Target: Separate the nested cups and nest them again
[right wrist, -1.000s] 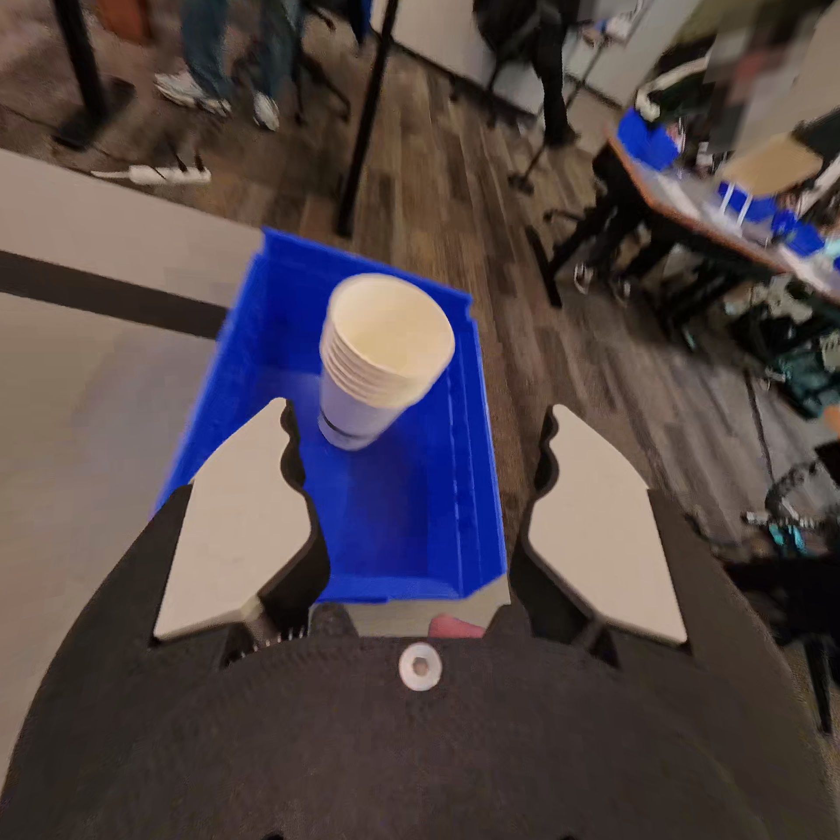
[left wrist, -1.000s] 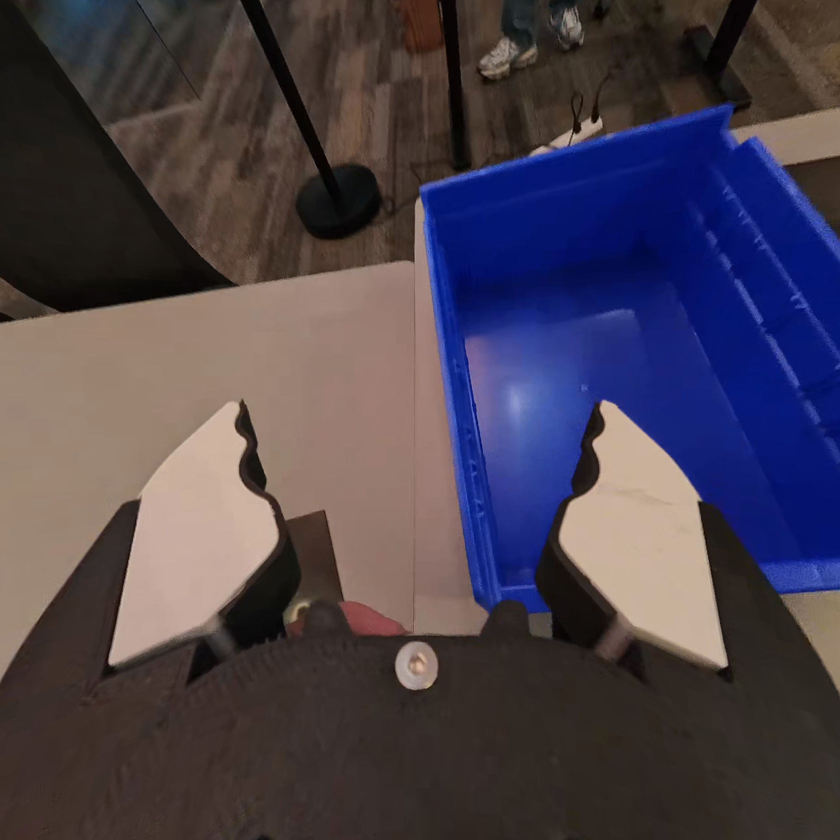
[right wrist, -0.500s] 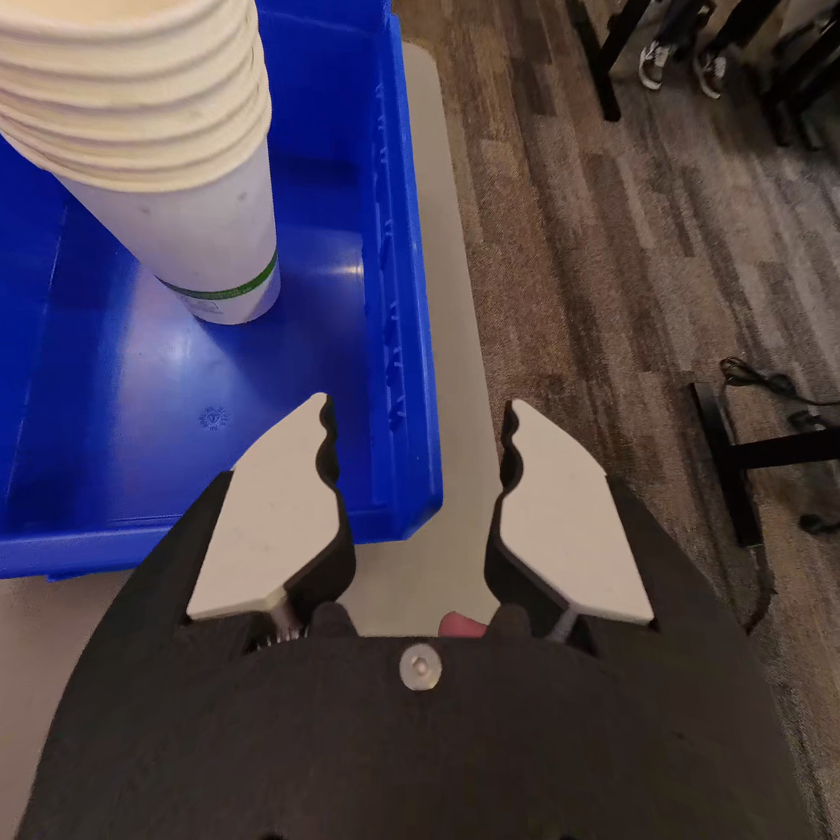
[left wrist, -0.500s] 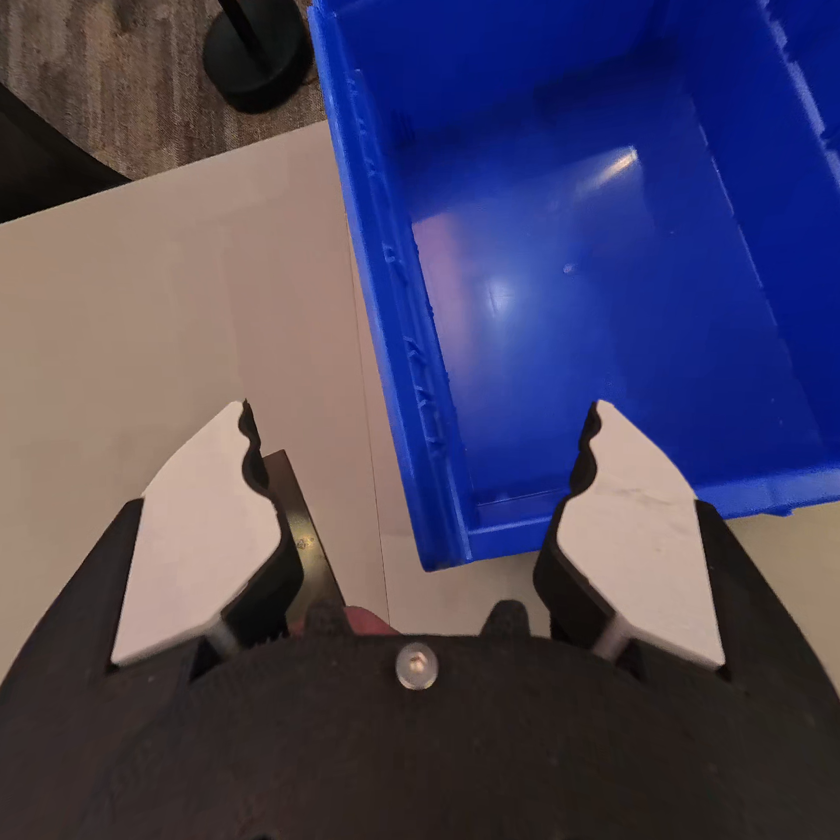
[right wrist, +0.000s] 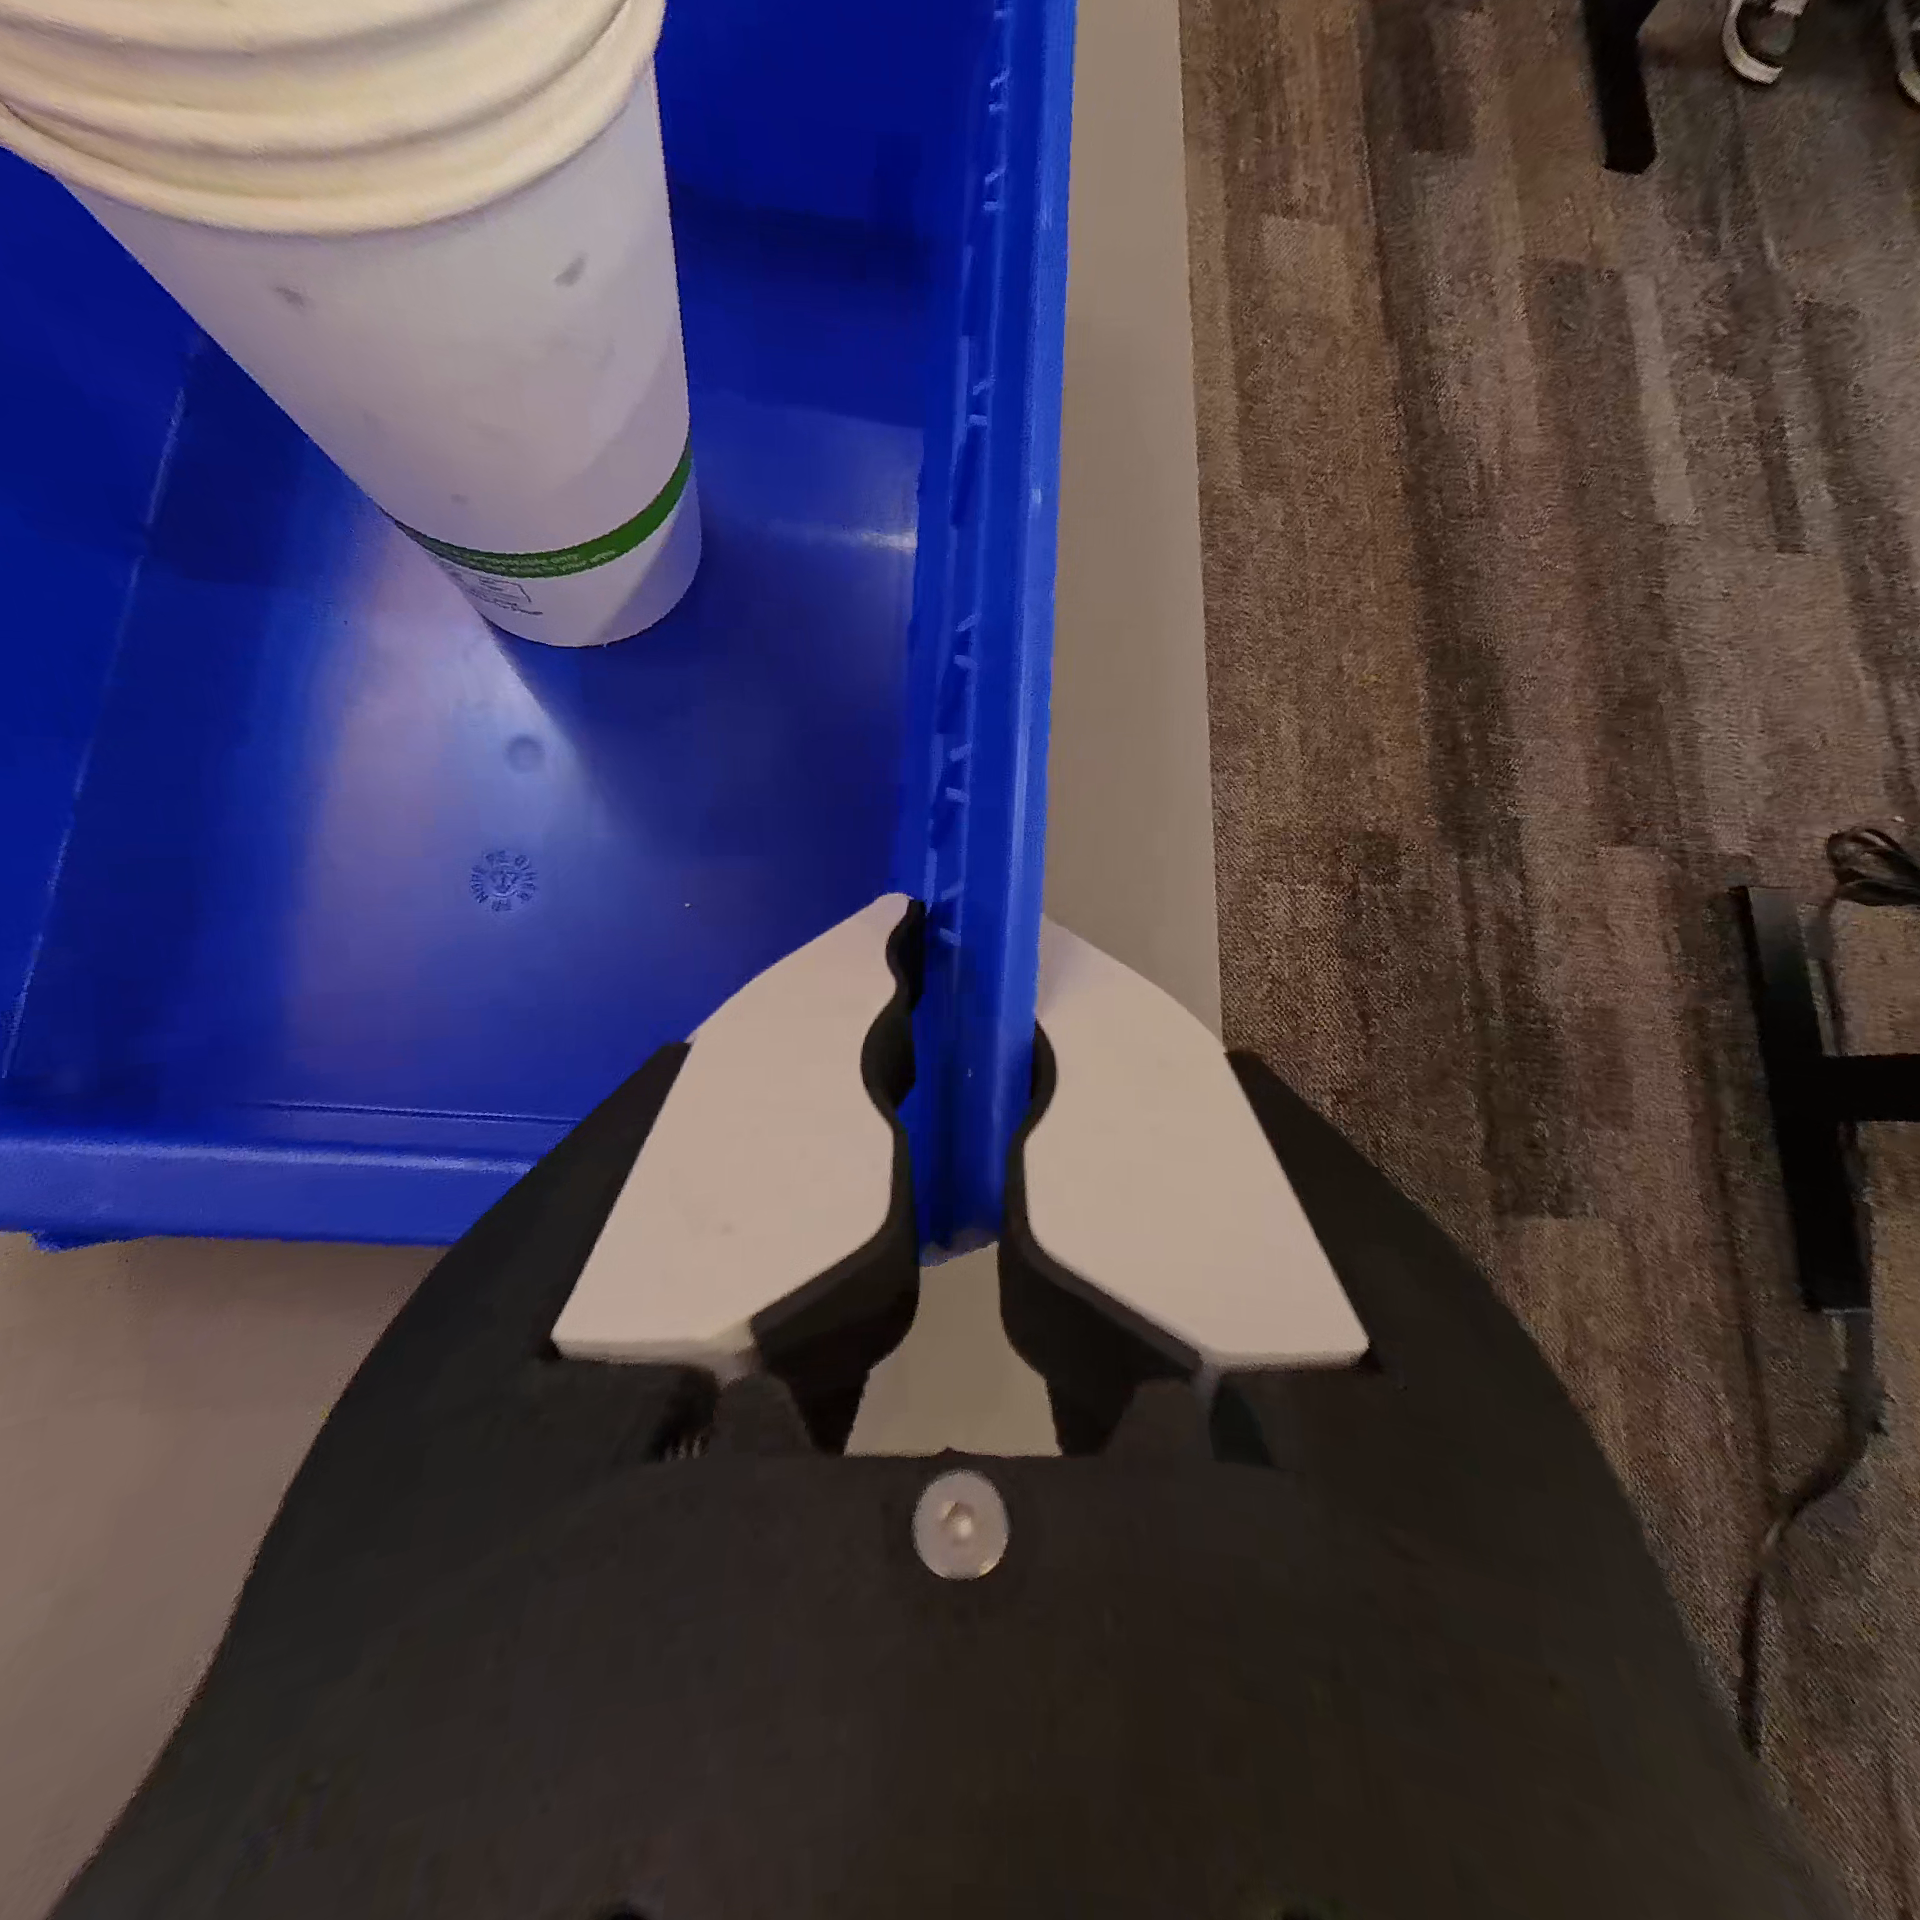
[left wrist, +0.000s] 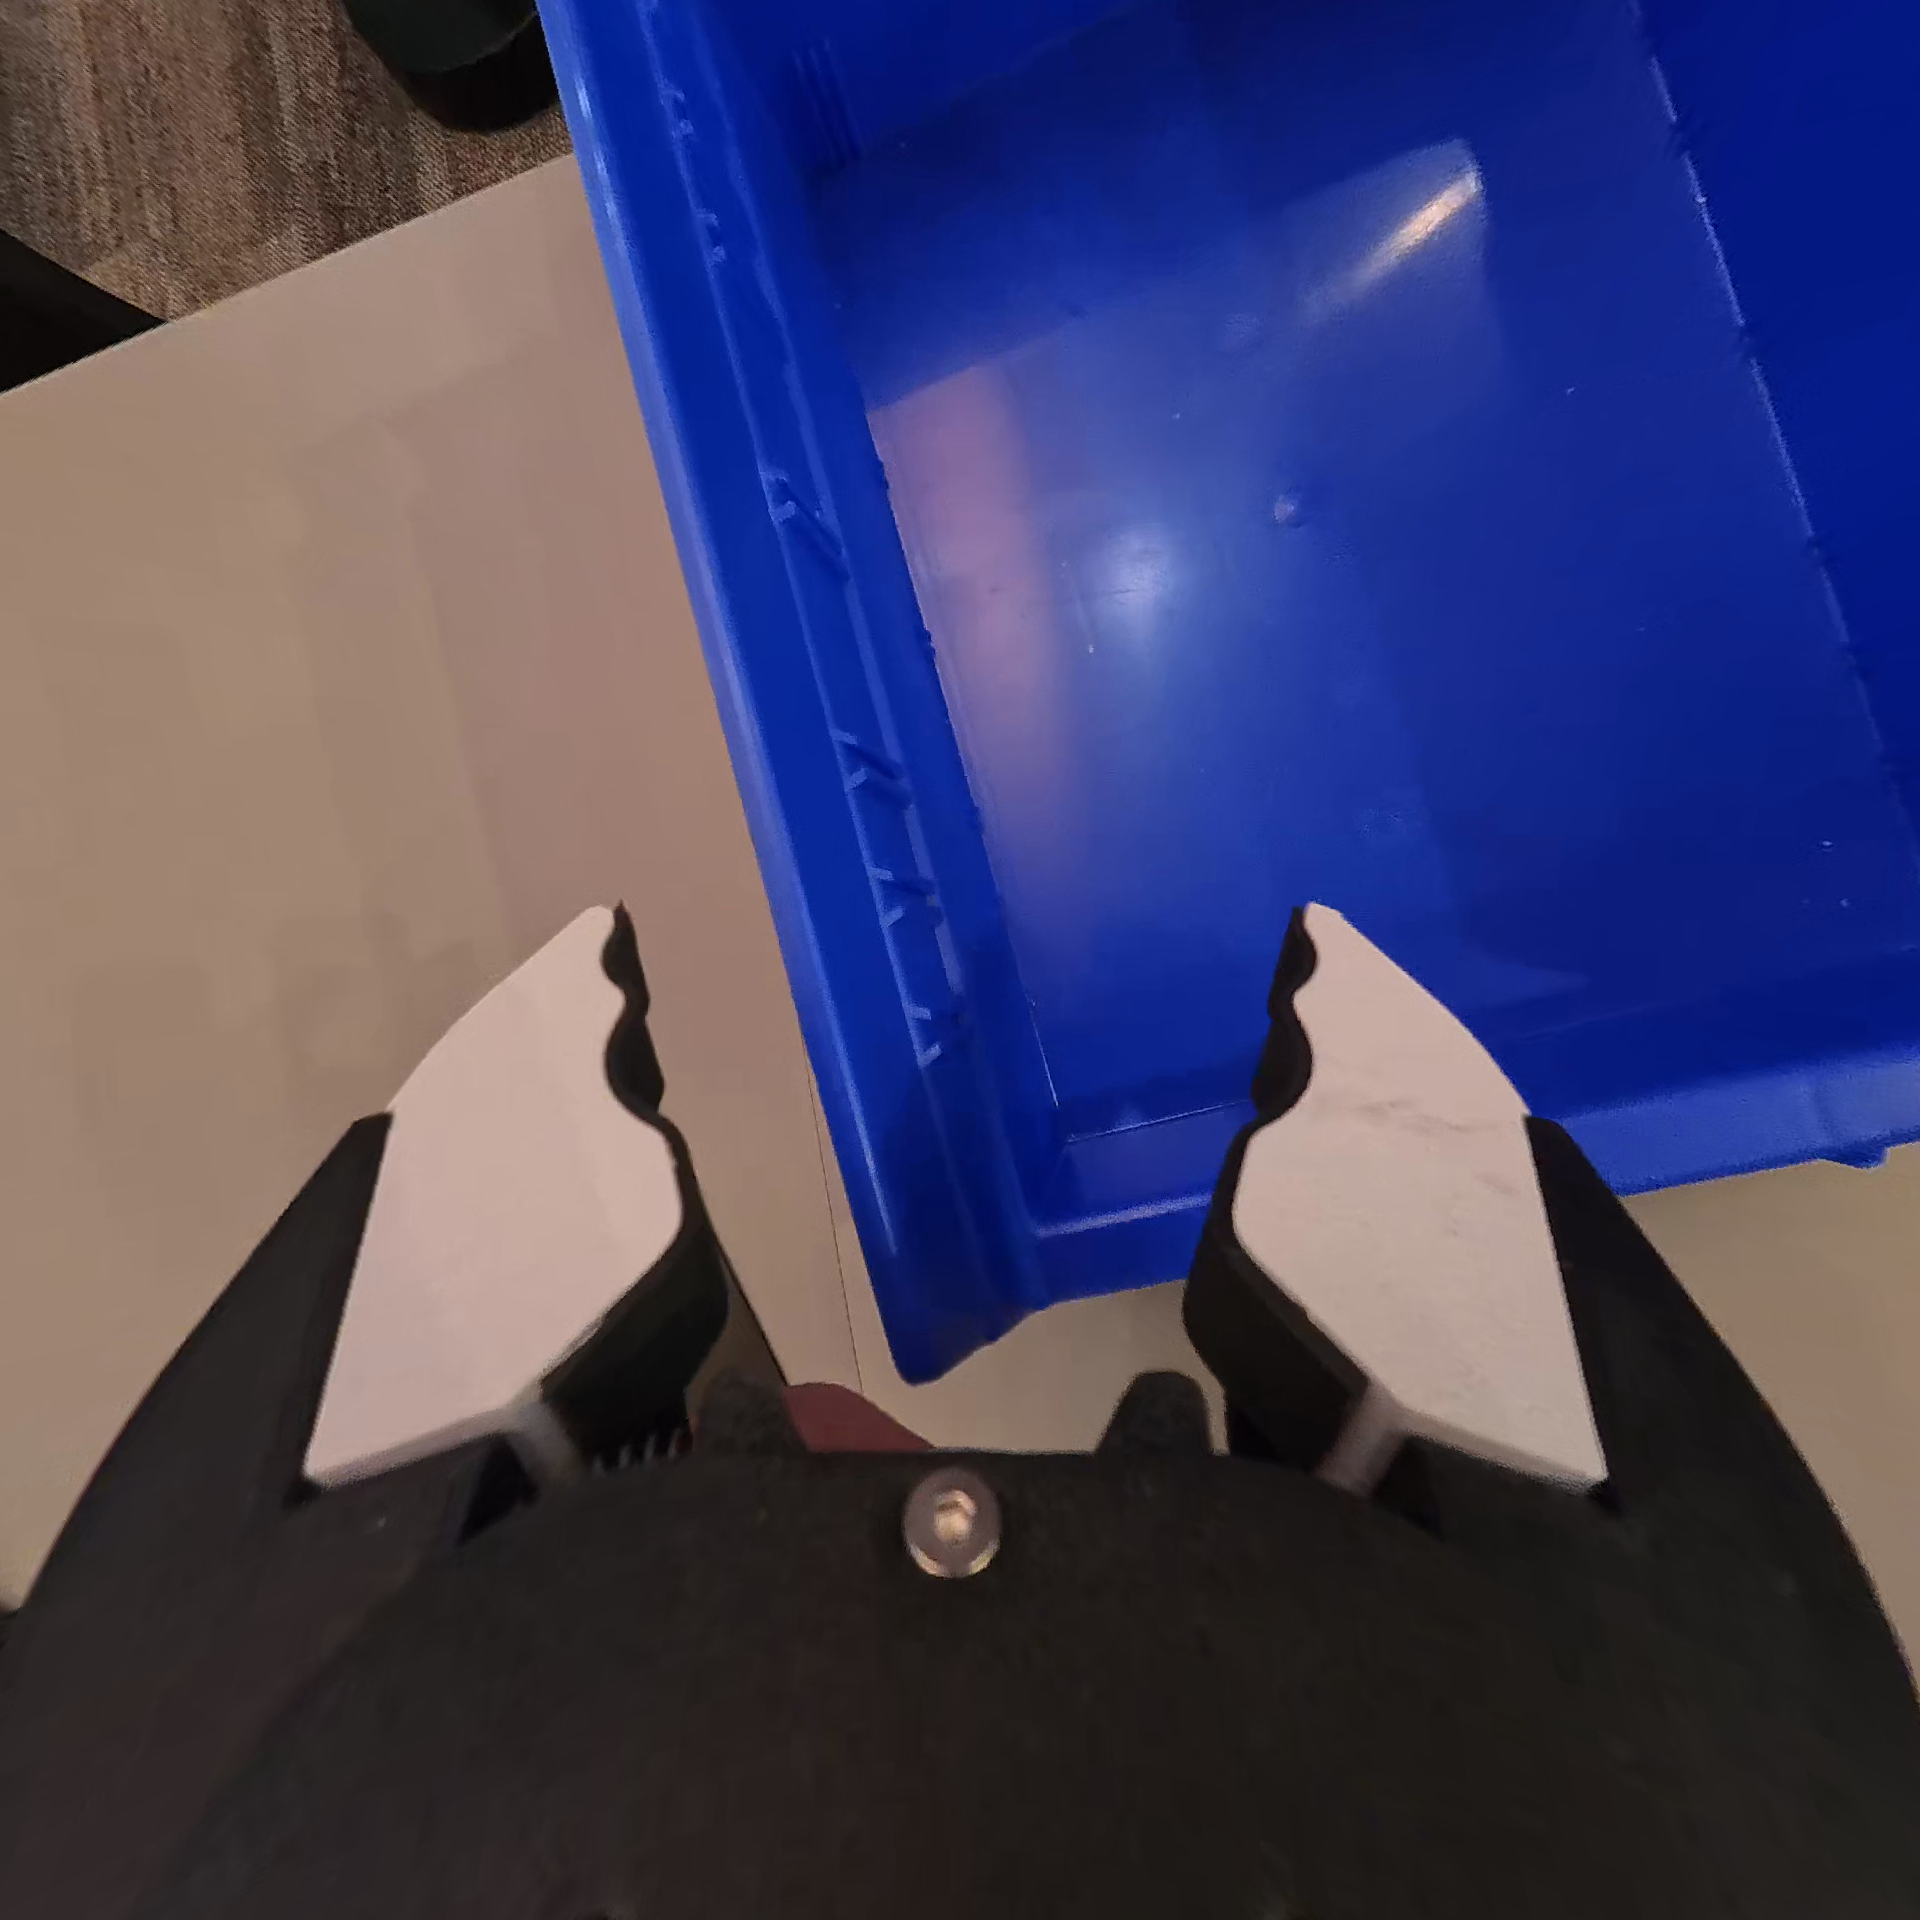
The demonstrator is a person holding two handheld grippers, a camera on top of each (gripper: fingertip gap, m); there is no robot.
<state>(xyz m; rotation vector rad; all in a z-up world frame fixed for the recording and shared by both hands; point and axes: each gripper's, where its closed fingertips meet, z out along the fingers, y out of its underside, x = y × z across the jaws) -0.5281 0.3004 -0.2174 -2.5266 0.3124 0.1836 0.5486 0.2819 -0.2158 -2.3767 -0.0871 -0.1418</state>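
A pale tabletop (left wrist: 312,727) carries a blue bin (right wrist: 312,935), which is set close to the tabletop's edge, with patterned floor (right wrist: 1558,623) beyond. Inside the bin, a stack of nested paper cups (right wrist: 436,312) is seen standing upright on the bin floor, near the right wall; the rims are layered at the top and a green band runs round the base.

The right claw (right wrist: 971,1039) is clamped on the bin's right wall, near the front corner, with one pad inside and one outside, both pressed against the plastic. The left claw (left wrist: 956,987) is held wide apart above the bin's front-left corner, with the left wall lying between its fingers but untouched by either.

The step in hand is judged to be a bracing or repositioning of the bin before the cups are reached. It would be done well if the left wall were gripped low and squarely, as on the right, so that the bin is moved level and the tall stack is not tipped. Any pull should be kept slow and even on both sides, and away from the tabletop's edge.
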